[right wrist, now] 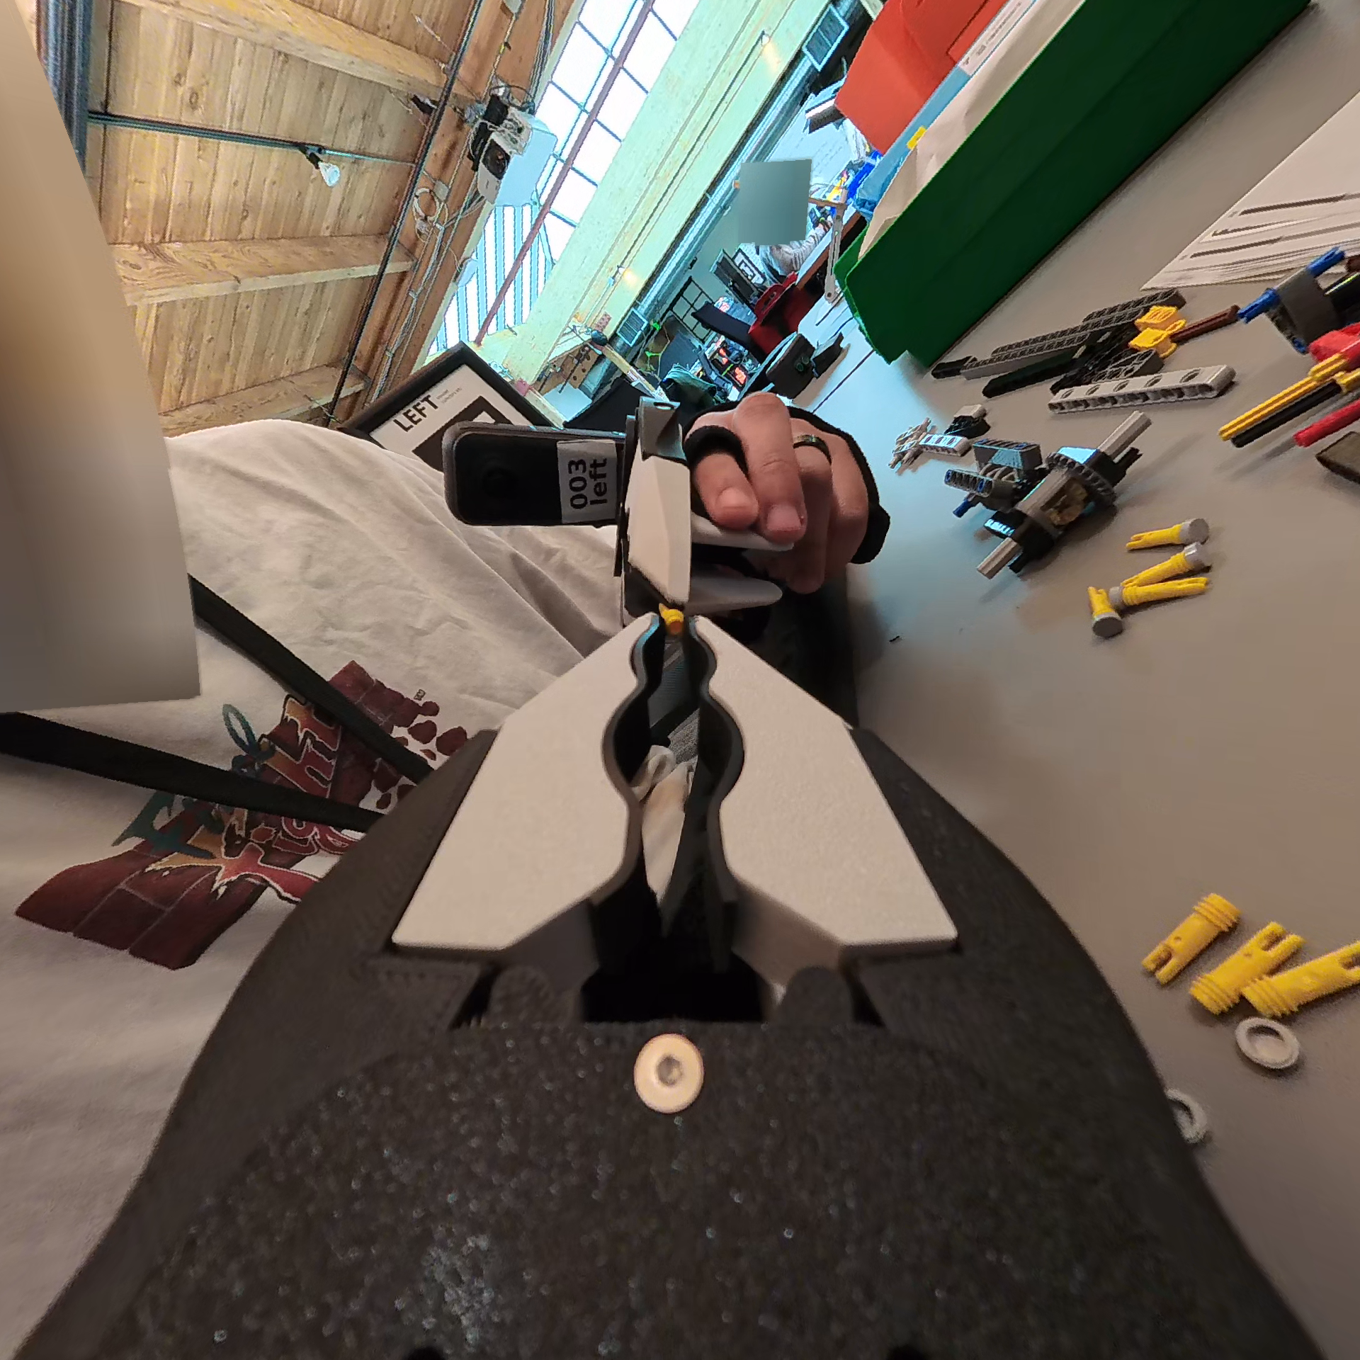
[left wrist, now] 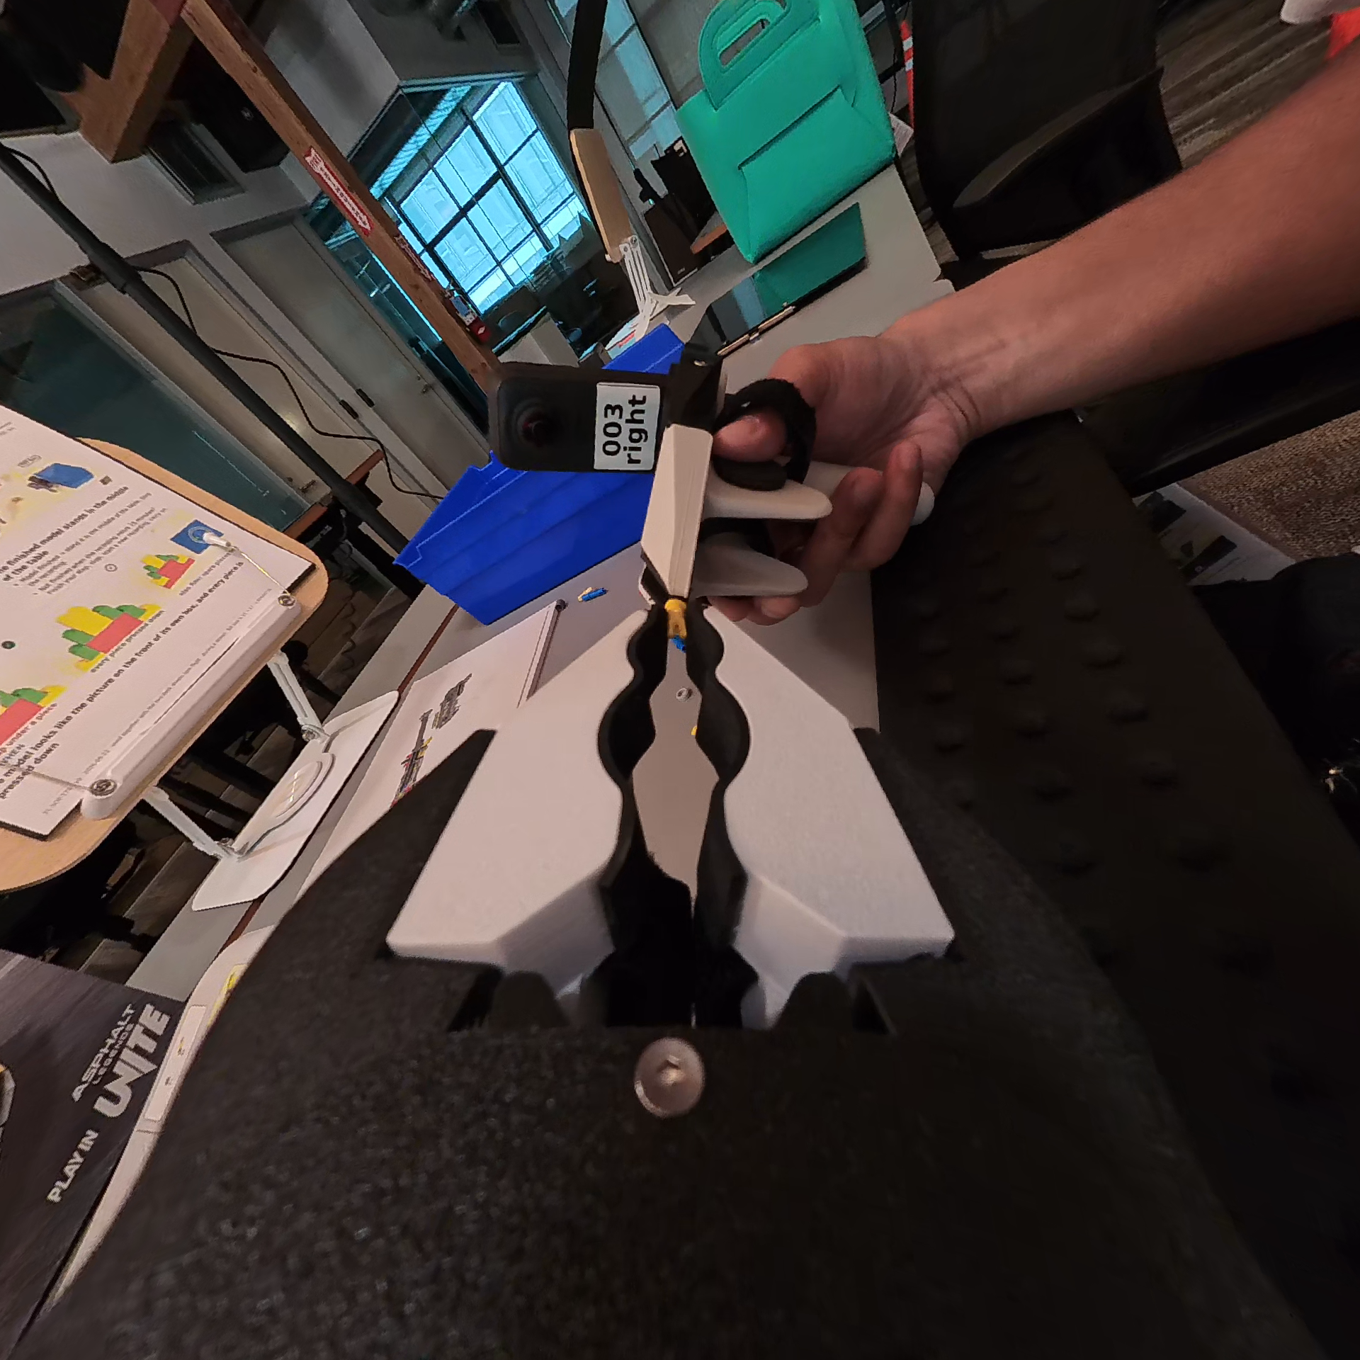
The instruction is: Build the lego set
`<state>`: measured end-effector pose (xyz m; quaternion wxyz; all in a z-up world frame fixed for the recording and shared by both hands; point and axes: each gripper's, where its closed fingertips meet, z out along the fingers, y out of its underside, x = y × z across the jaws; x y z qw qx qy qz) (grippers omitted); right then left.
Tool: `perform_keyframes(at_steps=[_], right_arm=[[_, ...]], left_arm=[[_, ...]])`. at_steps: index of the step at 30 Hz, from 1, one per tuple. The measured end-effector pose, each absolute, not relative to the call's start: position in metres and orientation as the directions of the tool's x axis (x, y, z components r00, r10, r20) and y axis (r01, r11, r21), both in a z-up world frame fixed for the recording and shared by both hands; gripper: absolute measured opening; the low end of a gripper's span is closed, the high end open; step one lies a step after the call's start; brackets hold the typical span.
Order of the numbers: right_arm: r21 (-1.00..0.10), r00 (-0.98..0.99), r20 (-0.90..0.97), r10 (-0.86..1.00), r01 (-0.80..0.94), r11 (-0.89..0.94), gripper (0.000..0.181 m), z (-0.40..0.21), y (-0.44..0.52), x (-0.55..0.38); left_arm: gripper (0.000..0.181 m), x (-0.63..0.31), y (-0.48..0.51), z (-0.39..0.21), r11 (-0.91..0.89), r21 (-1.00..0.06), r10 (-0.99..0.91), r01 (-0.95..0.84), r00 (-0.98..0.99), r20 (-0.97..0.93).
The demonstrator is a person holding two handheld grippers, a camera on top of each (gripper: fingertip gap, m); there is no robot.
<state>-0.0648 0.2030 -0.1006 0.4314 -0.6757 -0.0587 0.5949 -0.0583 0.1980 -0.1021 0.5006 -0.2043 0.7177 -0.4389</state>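
My two grippers meet tip to tip above the grey table (right wrist: 993,736). A small yellow lego piece (left wrist: 675,615) sits between them, and it also shows in the right wrist view (right wrist: 671,614). My left gripper (left wrist: 671,625) is shut on its near end. My right gripper (left wrist: 673,593), held in a hand, is shut on the far end. A small blue bit (left wrist: 678,645) shows just below the yellow piece, partly hidden by the fingers. In the right wrist view my right gripper (right wrist: 670,627) faces the left gripper (right wrist: 664,600).
A blue bin (left wrist: 530,530), an instruction sheet on a stand (left wrist: 110,625) and an open booklet (left wrist: 471,699) lie beyond. A partial grey assembly (right wrist: 1045,493), loose beams (right wrist: 1104,346), yellow shock parts (right wrist: 1251,964), grey rings (right wrist: 1266,1045) and a green bin (right wrist: 1067,184) lie right. The grippers are tip to tip, or close to it.
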Motion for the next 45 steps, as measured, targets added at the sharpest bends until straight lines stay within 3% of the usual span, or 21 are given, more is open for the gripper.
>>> perform_keyframes(at_steps=[20,24,26,28,30,34,38,45], right_arm=[[-0.642,0.264,-0.762,0.591,-0.424,-0.639,0.004,-0.101,0.203,-0.067],[-0.754,0.441,-0.657,0.611,-0.378,-0.538,0.003,-0.102,0.201,-0.051],[-0.799,0.589,-0.587,0.555,-0.310,-0.516,0.007,-0.108,0.196,-0.030],[-0.829,0.799,-0.385,0.461,-0.080,-0.554,0.011,-0.137,0.190,-0.011],[-0.782,0.872,-0.193,0.450,0.141,-0.608,0.013,-0.161,0.183,-0.010],[-0.643,0.876,-0.027,0.482,0.354,-0.680,0.018,-0.193,0.183,-0.020],[-0.568,0.864,-0.001,0.503,0.414,-0.711,0.017,-0.213,0.189,-0.023],[-0.561,0.861,-0.012,0.509,0.415,-0.716,0.007,-0.214,0.190,-0.023]], left_arm=[[0.004,-0.060,0.198,-0.106,0.488,-0.865,-0.749,0.112,-0.455,-0.482],[0.004,-0.058,0.199,-0.116,0.494,-0.867,-0.747,0.065,-0.478,-0.462],[0.004,-0.059,0.202,-0.120,0.493,-0.869,-0.753,0.040,-0.482,-0.449],[0.004,-0.056,0.207,-0.126,0.479,-0.877,-0.773,-0.013,-0.480,-0.415],[0.004,-0.056,0.209,-0.129,0.463,-0.886,-0.784,-0.035,-0.482,-0.391],[0.004,-0.055,0.213,-0.134,0.437,-0.896,-0.802,-0.079,-0.486,-0.348],[0.004,-0.057,0.217,-0.131,0.379,-0.920,-0.821,-0.097,-0.494,-0.287],[0.004,-0.061,0.216,-0.122,0.264,-0.959,-0.833,-0.104,-0.525,-0.173]])
